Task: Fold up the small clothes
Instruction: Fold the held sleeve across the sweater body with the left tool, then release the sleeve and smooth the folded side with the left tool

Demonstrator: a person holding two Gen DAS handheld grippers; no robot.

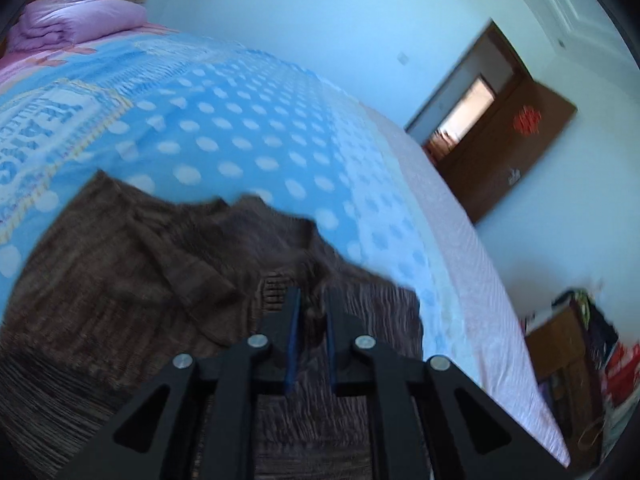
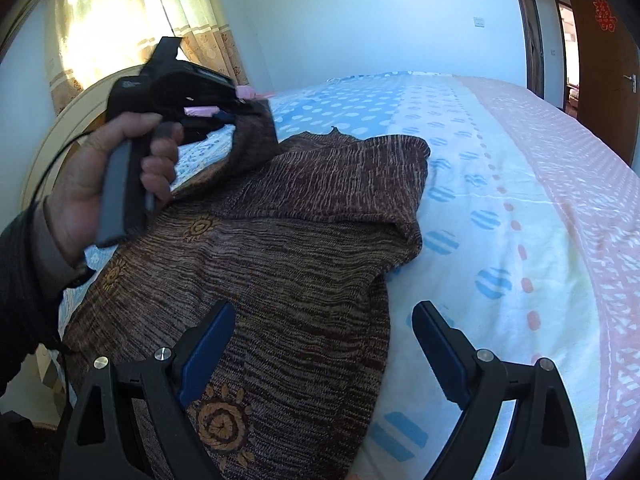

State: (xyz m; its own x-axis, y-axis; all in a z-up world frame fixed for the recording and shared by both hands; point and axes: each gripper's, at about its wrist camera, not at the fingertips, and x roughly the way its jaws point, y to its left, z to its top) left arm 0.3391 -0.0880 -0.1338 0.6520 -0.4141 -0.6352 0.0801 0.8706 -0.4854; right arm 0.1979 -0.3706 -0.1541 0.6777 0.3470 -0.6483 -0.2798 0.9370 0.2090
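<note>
a sleeve of the brown knit sweater (image 2: 280,248) is pinched in the left tongs (image 1: 311,304) at upper left; right tongs (image 2: 324,344) are held wide, empty; folding is judged barely begun.

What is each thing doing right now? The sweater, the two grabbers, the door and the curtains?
brown sweater: lying on the bed, partly folded, one part lifted.
left gripper: shut on a piece of the sweater.
right gripper: open, holding nothing, above the sweater.
door: open.
curtains: drawn, light shining through.
purple quilt: folded up.
</note>
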